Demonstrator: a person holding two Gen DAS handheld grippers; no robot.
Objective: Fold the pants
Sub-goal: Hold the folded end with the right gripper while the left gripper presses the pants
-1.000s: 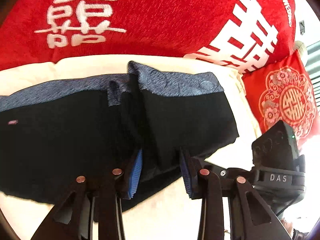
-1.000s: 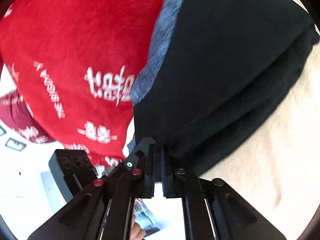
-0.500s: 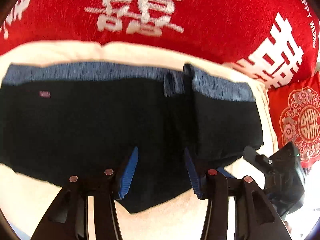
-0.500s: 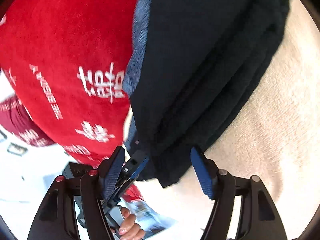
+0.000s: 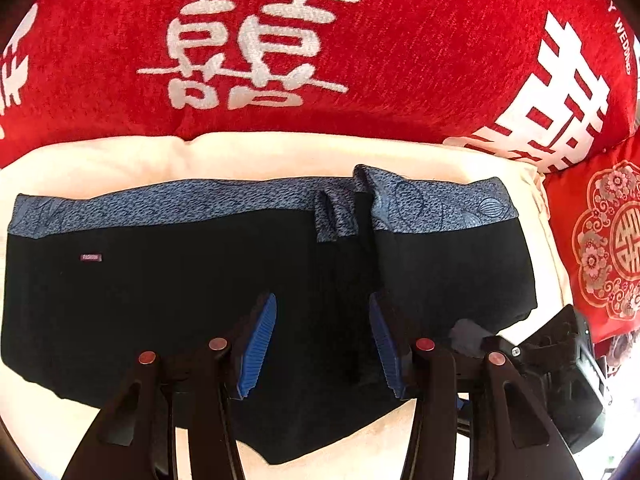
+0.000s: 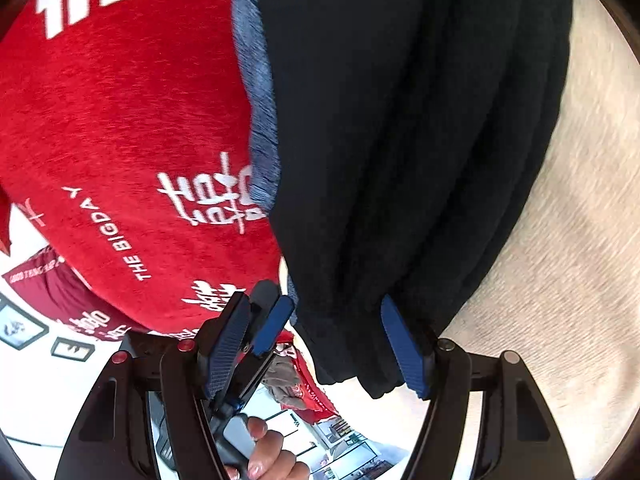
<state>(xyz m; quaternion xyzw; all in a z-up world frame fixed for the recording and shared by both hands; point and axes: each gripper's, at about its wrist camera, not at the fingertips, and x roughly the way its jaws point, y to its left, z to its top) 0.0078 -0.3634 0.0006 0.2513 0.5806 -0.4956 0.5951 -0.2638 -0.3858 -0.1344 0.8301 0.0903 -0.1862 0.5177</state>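
- The black pants (image 5: 192, 296) lie folded on the cream cushion (image 5: 256, 156), their blue-grey waistband (image 5: 188, 200) along the edge nearest the red blanket (image 5: 400, 60).
- A folded-over section of the pants lies on top toward the red embroidered pillow (image 5: 604, 240), its own strip of waistband running almost in line with the longer one.
- The left gripper (image 5: 322, 340) hovers over the near edge of the pants, jaws spread apart, with only black cloth between the blue pads (image 5: 256, 348); nothing is pinched.
- The right gripper (image 6: 340, 336) is at the stacked end of the pants (image 6: 400, 160), jaws wide apart, with the layered fold edges lying between them.
- A small label (image 5: 91, 257) shows on the pants just below the waistband.
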